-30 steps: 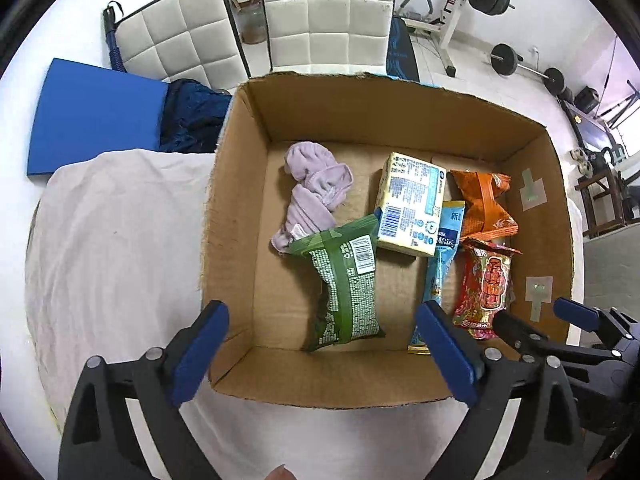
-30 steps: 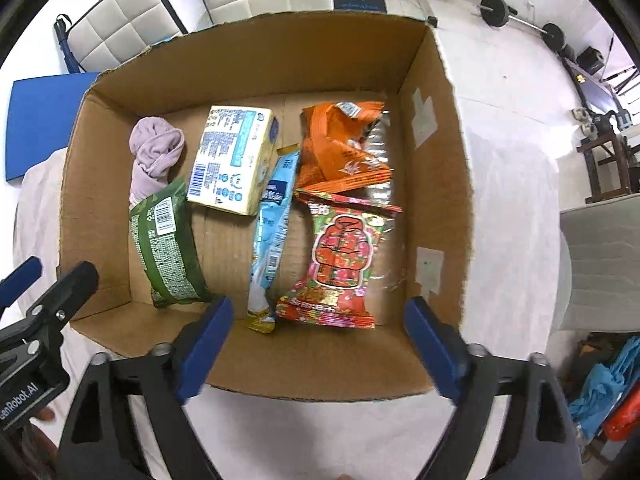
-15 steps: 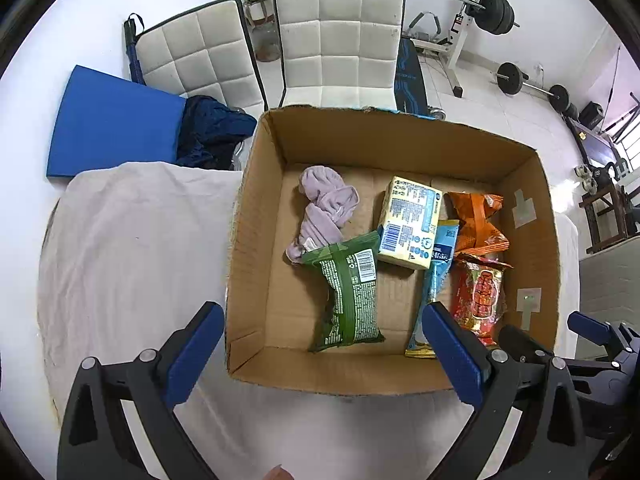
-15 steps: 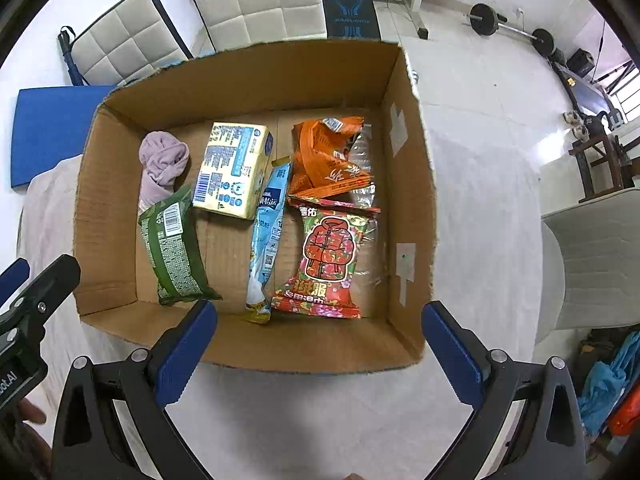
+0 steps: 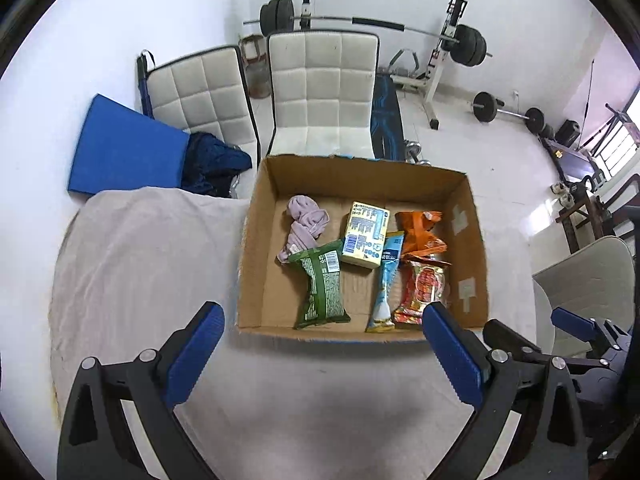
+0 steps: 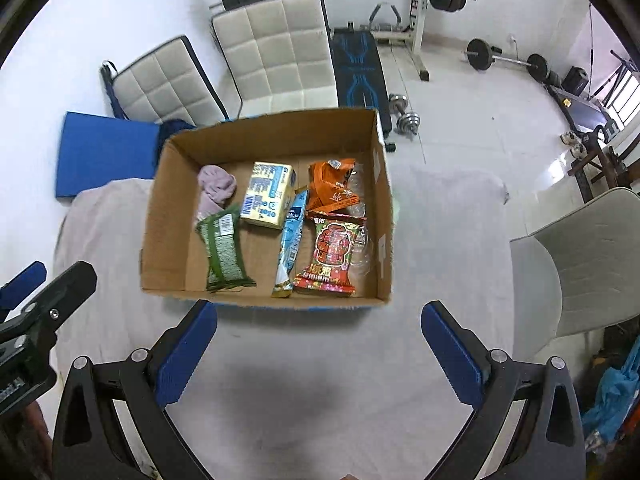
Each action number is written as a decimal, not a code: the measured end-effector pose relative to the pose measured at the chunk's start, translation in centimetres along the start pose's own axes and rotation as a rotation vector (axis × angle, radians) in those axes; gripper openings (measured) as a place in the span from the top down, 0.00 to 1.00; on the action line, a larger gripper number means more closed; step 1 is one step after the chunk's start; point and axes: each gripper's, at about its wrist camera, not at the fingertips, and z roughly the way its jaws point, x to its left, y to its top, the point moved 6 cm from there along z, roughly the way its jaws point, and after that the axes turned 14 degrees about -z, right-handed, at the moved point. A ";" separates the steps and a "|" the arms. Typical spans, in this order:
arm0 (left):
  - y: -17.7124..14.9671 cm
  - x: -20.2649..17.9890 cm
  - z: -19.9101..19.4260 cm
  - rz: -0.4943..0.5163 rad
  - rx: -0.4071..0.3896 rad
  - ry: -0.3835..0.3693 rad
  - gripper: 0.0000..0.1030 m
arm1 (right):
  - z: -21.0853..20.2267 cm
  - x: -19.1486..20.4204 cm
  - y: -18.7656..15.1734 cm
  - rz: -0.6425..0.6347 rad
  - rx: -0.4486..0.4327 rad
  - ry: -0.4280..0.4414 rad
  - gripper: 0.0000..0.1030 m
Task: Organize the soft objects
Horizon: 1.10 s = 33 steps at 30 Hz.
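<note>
An open cardboard box point(image 5: 256, 240) point(image 6: 164, 216) stands on a cloth-covered table. Inside lie a lilac cloth point(image 5: 304, 224) point(image 6: 216, 190), a green packet point(image 5: 322, 290) point(image 6: 222, 252), a yellow pack point(image 5: 366, 234) point(image 6: 266, 200), a blue sachet point(image 5: 386, 280) point(image 6: 290, 244), an orange packet point(image 5: 420, 228) point(image 6: 330, 190) and a red packet point(image 5: 422, 292) point(image 6: 330, 252). My left gripper point(image 5: 322, 326) is open and empty, in front of the box. My right gripper point(image 6: 320, 318) is open and empty, also in front of it.
The table wears a pale cloth point(image 5: 140, 264) point(image 6: 448, 240). Two white padded chairs point(image 5: 324, 92) point(image 6: 276, 52) stand behind the box, with a blue mat point(image 5: 120, 152) and gym weights point(image 5: 468, 46). A white chair point(image 6: 592, 256) stands at the right.
Both grippers have pulled back and up from the box, which now looks smaller and farther. More of the room shows. The contents have not moved.
</note>
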 end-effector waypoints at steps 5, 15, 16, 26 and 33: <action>-1.8 -0.1 -3.7 0.022 -0.026 -0.007 0.01 | -5.0 0.1 -2.3 0.003 -0.050 0.001 0.00; -4.9 0.5 -10.8 -0.001 -0.056 -0.052 0.01 | -13.5 2.1 -6.7 -0.031 -0.117 -0.004 0.00; -5.1 0.7 -11.4 -0.003 -0.061 -0.050 0.01 | -14.3 2.3 -7.0 -0.032 -0.121 -0.007 0.00; -6.6 2.2 -16.5 -0.027 -0.107 -0.054 0.01 | -20.8 4.3 -9.9 -0.057 -0.183 -0.004 0.00; -6.6 3.8 -18.2 -0.064 -0.149 -0.042 0.01 | -23.0 4.5 -10.8 -0.059 -0.205 -0.038 0.00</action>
